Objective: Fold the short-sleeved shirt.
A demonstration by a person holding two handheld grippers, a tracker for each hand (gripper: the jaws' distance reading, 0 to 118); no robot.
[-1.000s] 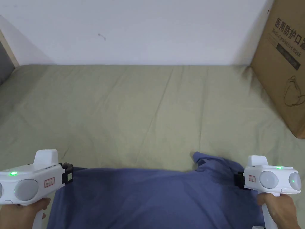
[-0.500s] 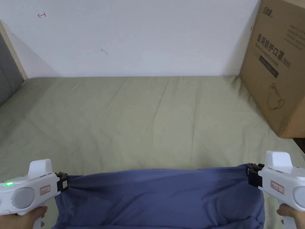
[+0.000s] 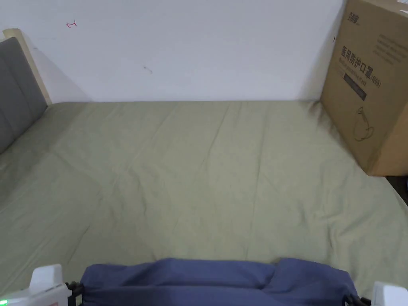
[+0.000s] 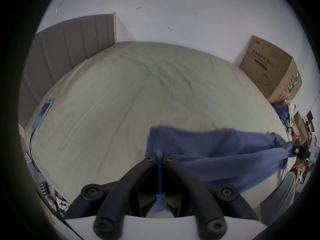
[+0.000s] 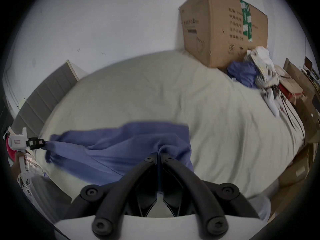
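A blue short-sleeved shirt [image 3: 215, 281] hangs stretched between both grippers at the near edge of the bed. In the left gripper view my left gripper [image 4: 159, 158] is shut on the shirt's [image 4: 216, 150] left end, cloth pinched between its black jaws. My right gripper [image 5: 159, 157] is shut on the shirt's [image 5: 121, 148] right end, where the fabric bunches. In the head view the left gripper [image 3: 73, 291] and the right gripper [image 3: 352, 299] sit at the bottom corners, mostly cut off. The right gripper view shows the left gripper [image 5: 43, 142] far off, pulling the cloth taut.
The bed's pale green sheet [image 3: 207, 167] spreads wide ahead. A big cardboard box [image 3: 372, 87] stands at the back right against the white wall. A grey headboard [image 3: 18, 91] is on the left. A phone [image 4: 44, 112] lies near the headboard. Clothes and clutter [image 5: 259, 74] pile beside the box.
Both grippers have drawn back toward the person and down in the picture, pulling the shirt with them. The shirt was first spread wider, and its top edge now folds over. The head camera tilted up.
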